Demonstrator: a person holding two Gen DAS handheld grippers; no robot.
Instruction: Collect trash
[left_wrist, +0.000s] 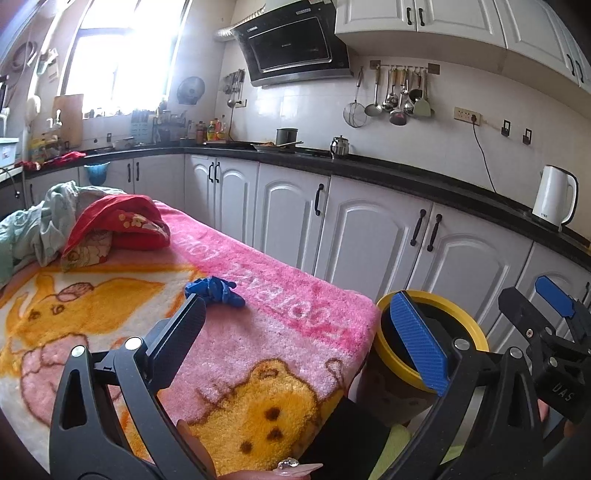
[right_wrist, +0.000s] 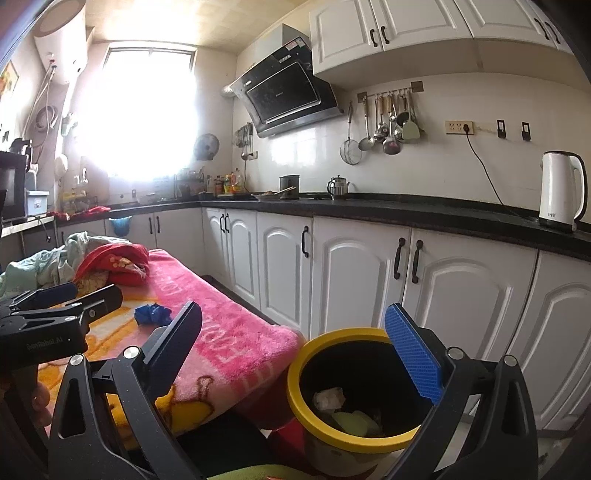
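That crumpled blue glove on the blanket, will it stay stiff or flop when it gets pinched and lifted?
The blue glove looks thin and bunched up, so it will probably flop and dangle. It seems very light. On the fuzzy pink blanket it likely won't slide or roll.

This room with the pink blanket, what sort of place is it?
A home kitchen, most likely: a range hood on the wall, ladles and utensils hanging from a rail, and a white kettle on the black counter.
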